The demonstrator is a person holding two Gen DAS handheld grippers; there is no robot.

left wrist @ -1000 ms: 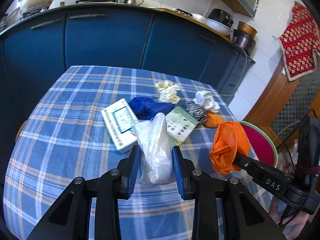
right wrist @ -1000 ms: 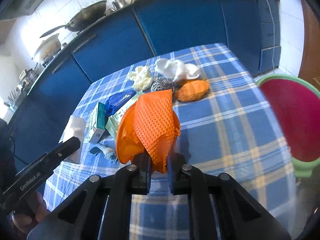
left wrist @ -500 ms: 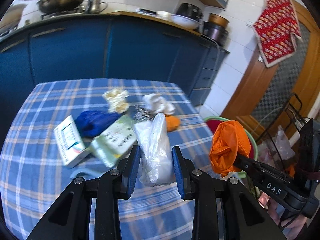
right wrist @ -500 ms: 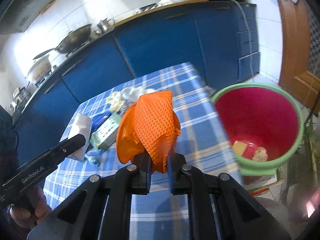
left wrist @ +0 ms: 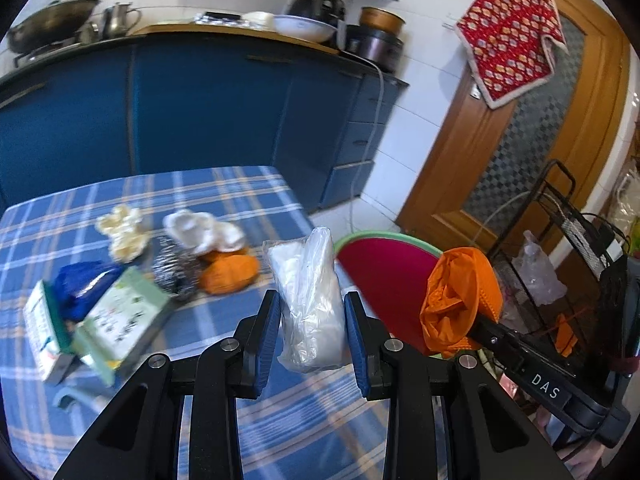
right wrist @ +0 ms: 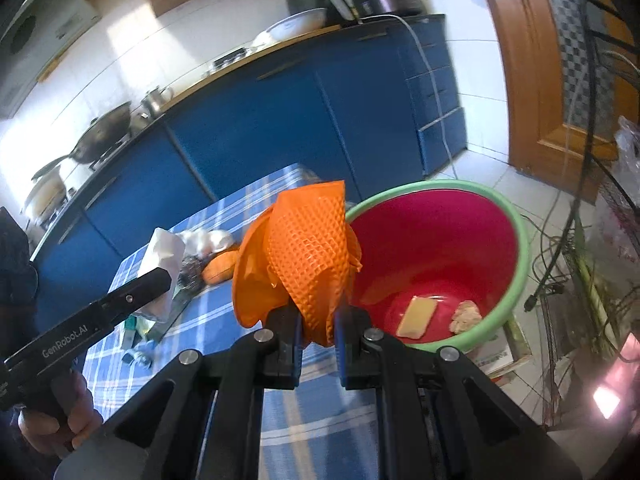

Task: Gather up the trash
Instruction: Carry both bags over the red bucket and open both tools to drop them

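My left gripper (left wrist: pixel 312 316) is shut on a clear plastic bag (left wrist: pixel 310 300) with white stuff inside, held above the table's right end. My right gripper (right wrist: pixel 318 328) is shut on a crumpled orange textured glove (right wrist: pixel 308 256), also seen as the orange glove (left wrist: pixel 460 304) in the left wrist view. A red bin with a green rim (right wrist: pixel 516 248) stands on the floor just past the table edge, holding a yellow slab (right wrist: pixel 416 316) and a pale crumpled scrap (right wrist: pixel 464 316). The same bin (left wrist: pixel 384 268) shows between both held items.
On the blue plaid tablecloth (left wrist: pixel 224 208) lie two green-white boxes (left wrist: pixel 120 316), a blue wrapper (left wrist: pixel 80 284), a steel scourer (left wrist: pixel 178 268), an orange lump (left wrist: pixel 228 272) and white and cream wads (left wrist: pixel 204 232). Blue cabinets (left wrist: pixel 200 108) stand behind; a black wire rack (left wrist: pixel 568 232) and cables stand at right.
Both grippers have swung right with their loads, from over the middle of the table to its right end. The red bin has come into full view under the right gripper.
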